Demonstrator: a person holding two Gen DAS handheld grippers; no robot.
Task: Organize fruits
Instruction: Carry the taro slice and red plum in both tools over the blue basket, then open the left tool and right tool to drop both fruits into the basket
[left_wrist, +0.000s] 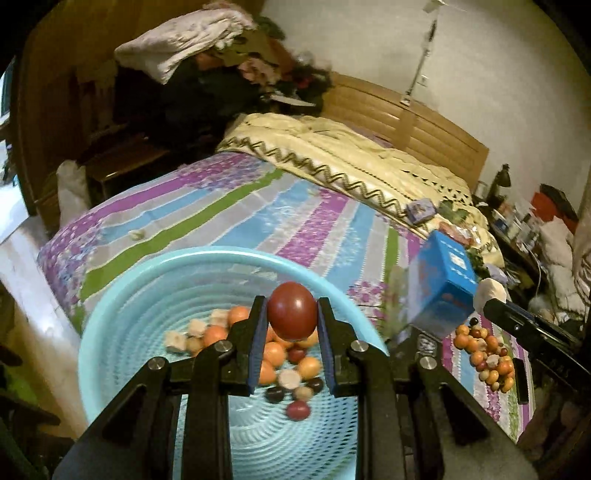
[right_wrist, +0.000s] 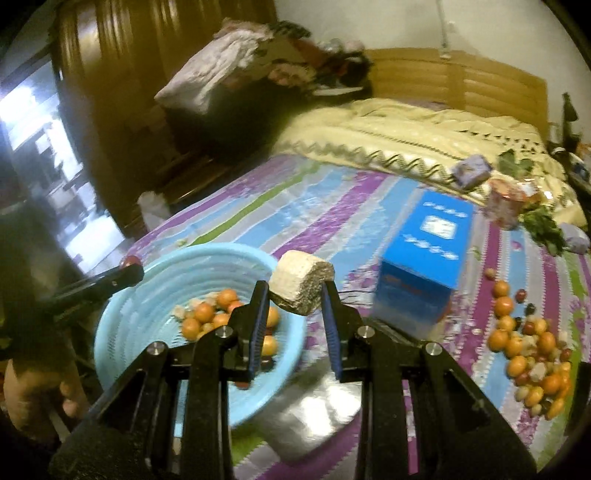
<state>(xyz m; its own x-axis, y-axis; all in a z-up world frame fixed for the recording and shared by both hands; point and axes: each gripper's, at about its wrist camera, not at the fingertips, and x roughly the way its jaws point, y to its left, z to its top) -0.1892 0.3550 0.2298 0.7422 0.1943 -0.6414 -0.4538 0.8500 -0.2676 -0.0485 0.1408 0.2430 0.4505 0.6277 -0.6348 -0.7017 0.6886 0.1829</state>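
Note:
My left gripper (left_wrist: 291, 314) is shut on a dark red round fruit (left_wrist: 291, 310) and holds it over the light blue basket (left_wrist: 122, 295). The basket holds several orange, dark red and pale fruits (left_wrist: 280, 358). My right gripper (right_wrist: 295, 291) is shut on a pale beige chunk (right_wrist: 301, 282), held just right of the basket (right_wrist: 147, 291). The right gripper also shows in the left wrist view (left_wrist: 491, 295). A loose pile of small fruits (right_wrist: 528, 354) lies on the striped bedsheet at the right, and it shows in the left wrist view (left_wrist: 487, 350) too.
A blue carton (right_wrist: 424, 258) stands on the bed between basket and fruit pile. A cream quilt (right_wrist: 406, 133) and wooden headboard (right_wrist: 480, 81) lie beyond. A silvery pack (right_wrist: 310, 417) lies under my right gripper. Leafy greens (right_wrist: 543, 225) and small packets sit at the far right.

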